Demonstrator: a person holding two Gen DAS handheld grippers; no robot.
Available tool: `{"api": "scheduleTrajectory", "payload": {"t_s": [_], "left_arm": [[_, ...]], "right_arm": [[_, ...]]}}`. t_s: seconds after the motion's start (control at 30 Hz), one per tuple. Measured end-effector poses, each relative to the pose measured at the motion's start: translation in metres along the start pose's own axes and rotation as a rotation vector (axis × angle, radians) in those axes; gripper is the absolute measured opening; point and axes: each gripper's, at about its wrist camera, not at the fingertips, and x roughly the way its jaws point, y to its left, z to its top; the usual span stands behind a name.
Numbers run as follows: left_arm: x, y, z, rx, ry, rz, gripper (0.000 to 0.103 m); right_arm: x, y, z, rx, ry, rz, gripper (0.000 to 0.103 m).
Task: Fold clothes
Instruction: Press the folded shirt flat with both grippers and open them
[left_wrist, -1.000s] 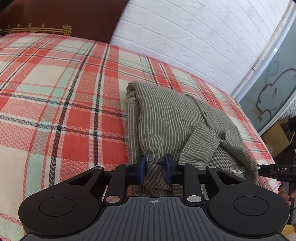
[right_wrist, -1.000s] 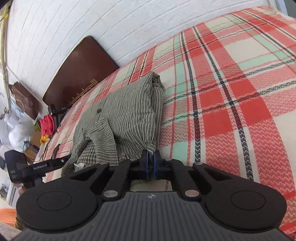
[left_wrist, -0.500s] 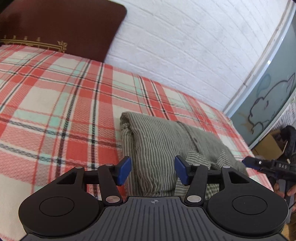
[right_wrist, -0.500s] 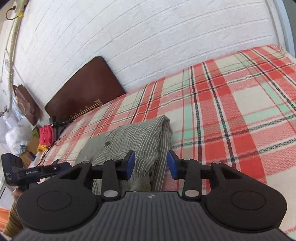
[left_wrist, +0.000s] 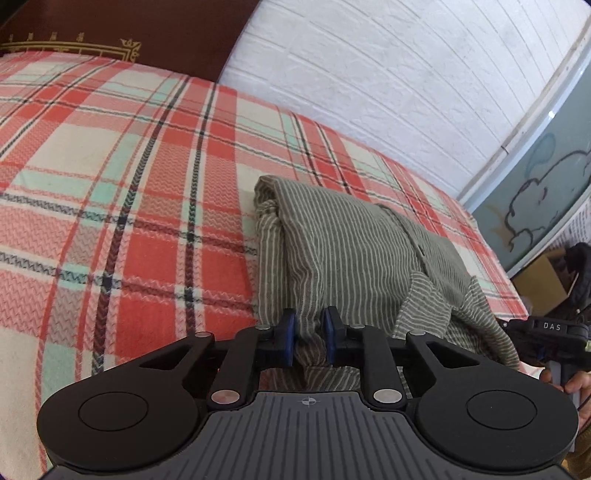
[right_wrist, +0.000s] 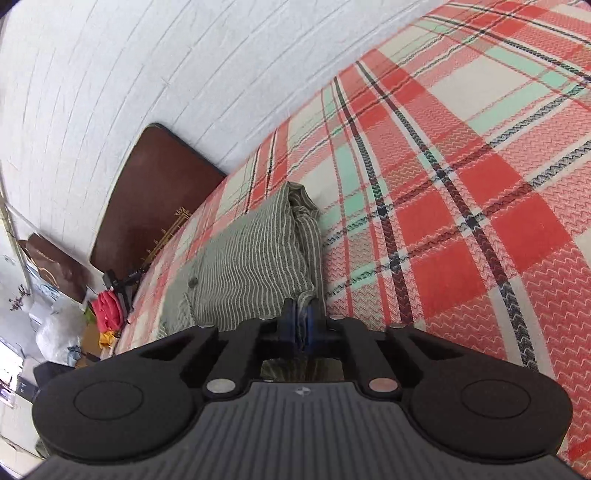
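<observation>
A grey-green striped shirt (left_wrist: 343, 251) lies partly folded on a red, cream and mint plaid bedspread (left_wrist: 110, 206). My left gripper (left_wrist: 309, 338) is shut on the shirt's near edge, with cloth pinched between its blue pads. In the right wrist view the same shirt (right_wrist: 251, 266) stretches away from me. My right gripper (right_wrist: 300, 326) is shut on the shirt's near right corner. The right gripper also shows in the left wrist view (left_wrist: 543, 332), at the shirt's right end.
A white brick wall (left_wrist: 388, 92) runs behind the bed, with a dark brown headboard (left_wrist: 122, 29) at its end. A cardboard box (left_wrist: 543, 273) stands beside the bed. Red and yellow items (right_wrist: 107, 310) and white plastic bags (right_wrist: 55, 332) lie off the bed.
Both grippers were shut on the shirt one second ago, opened and lifted back half a second ago, and have now come down and shut again on its near edge.
</observation>
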Motion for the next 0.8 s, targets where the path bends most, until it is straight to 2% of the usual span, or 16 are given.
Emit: {"api": "scheduleTrajectory", "payload": {"t_s": [0.03,0.07,0.1,0.17,0.23,0.3,0.4,0.43,0.47,0.5,0.53,0.63,0.73,0.77,0.8], "left_arm": [[-0.004,0.001,0.0,-0.002,-0.007,0.004,0.039],[-0.011,0.001,0.002,-0.001,-0.023,0.019,0.051],[-0.017,0.002,0.004,-0.003,-0.039,0.029,0.056],[-0.025,0.004,0.011,-0.024,-0.072,0.011,0.056],[-0.022,0.004,0.021,-0.042,-0.096,-0.01,0.06],[-0.012,0.0,0.029,-0.027,-0.115,0.001,0.067],[0.007,-0.003,0.036,-0.008,-0.103,0.008,0.067],[0.012,-0.003,0.036,-0.003,-0.093,0.004,0.067],[0.017,-0.003,0.036,0.002,-0.082,0.0,0.055],[0.022,-0.003,0.037,0.007,-0.072,-0.004,0.019],[0.027,-0.002,0.037,0.011,-0.058,-0.004,0.014],[0.032,0.009,0.031,-0.006,-0.032,0.011,0.012],[0.028,0.02,0.028,-0.044,-0.035,0.019,0.018],[0.021,0.023,0.028,-0.062,-0.046,0.026,0.037],[0.011,0.024,0.027,-0.071,-0.065,0.045,0.048]], "right_arm": [[-0.003,-0.001,0.002,0.008,-0.007,0.003,0.022],[-0.009,-0.001,0.004,0.01,-0.024,-0.004,0.023],[-0.015,-0.002,0.007,0.012,-0.042,-0.011,0.023],[-0.023,0.002,0.015,0.001,-0.087,-0.005,0.023],[-0.017,0.008,0.025,-0.021,-0.104,0.016,0.032],[-0.002,0.016,0.033,-0.04,-0.103,0.03,0.035],[0.023,0.023,0.036,-0.054,-0.062,0.039,0.035],[0.031,0.023,0.036,-0.055,-0.048,0.031,0.032],[0.034,0.021,0.036,-0.052,-0.038,0.029,0.021],[0.038,0.019,0.035,-0.049,-0.027,0.026,0.005],[0.041,0.017,0.034,-0.047,-0.017,0.022,0.005],[0.046,0.011,0.034,-0.055,0.003,-0.006,0.005],[0.048,0.006,0.034,-0.042,0.011,-0.006,0.008],[0.043,0.007,0.035,-0.039,0.002,-0.009,0.011],[0.038,0.007,0.036,-0.036,-0.006,-0.011,0.019]]}}
